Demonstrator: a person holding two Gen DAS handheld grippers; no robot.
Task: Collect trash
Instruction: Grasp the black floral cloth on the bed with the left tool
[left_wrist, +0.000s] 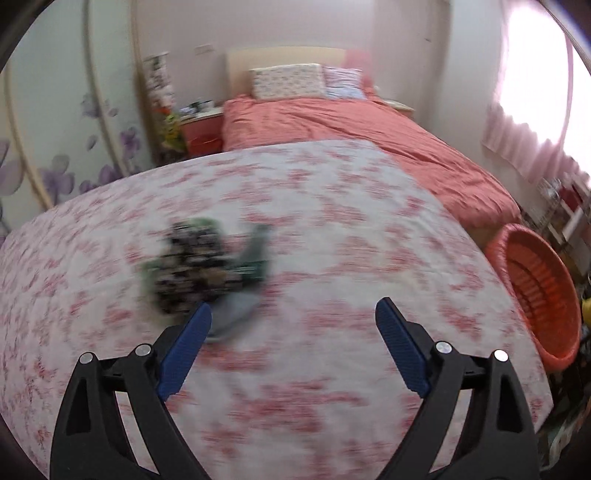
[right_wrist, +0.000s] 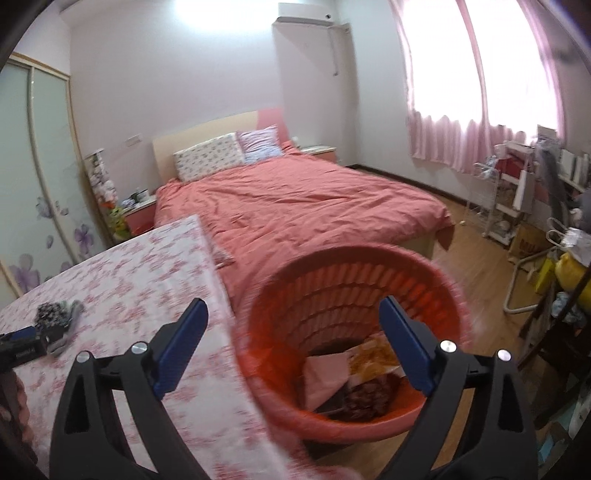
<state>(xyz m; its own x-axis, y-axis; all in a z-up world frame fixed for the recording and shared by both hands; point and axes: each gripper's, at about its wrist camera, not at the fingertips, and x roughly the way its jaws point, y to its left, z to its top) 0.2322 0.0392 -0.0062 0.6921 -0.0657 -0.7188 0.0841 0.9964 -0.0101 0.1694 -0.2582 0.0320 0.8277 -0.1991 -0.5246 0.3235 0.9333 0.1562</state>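
Left gripper (left_wrist: 293, 314): jaws stand wide apart, nothing between them, blue pads bare. It is over the table (left_wrist: 332, 229), which carries a white cloth with a pink flower print. The remaining trash (left_wrist: 201, 267) lies on the cloth, ahead and to the left of the jaws; the tip of the left-hand finger (left_wrist: 188, 350) overlaps its near edge in the view, contact cannot be told. The picture is blurred here. The trash looks like a crumpled bundle: dark speckled wrapper, green parts at the sides, a grey-blue piece at the near edge. Finer detail not legible.

Right gripper (right_wrist: 293, 314): jaws likewise wide, holding nothing. They frame the mouth of the orange basket (right_wrist: 332, 295), which stands on the wooden floor just beside the table edge, between table and bed (right_wrist: 295, 199). In the basket's bottom, below the jaws: a pink sheet (right_wrist: 325, 373), a yellow-orange wrapper (right_wrist: 373, 354), a dark reddish-brown crumpled piece (right_wrist: 373, 397).

In the right wrist view the trash on the table shows small at far left, with the left gripper's dark body just beside it.
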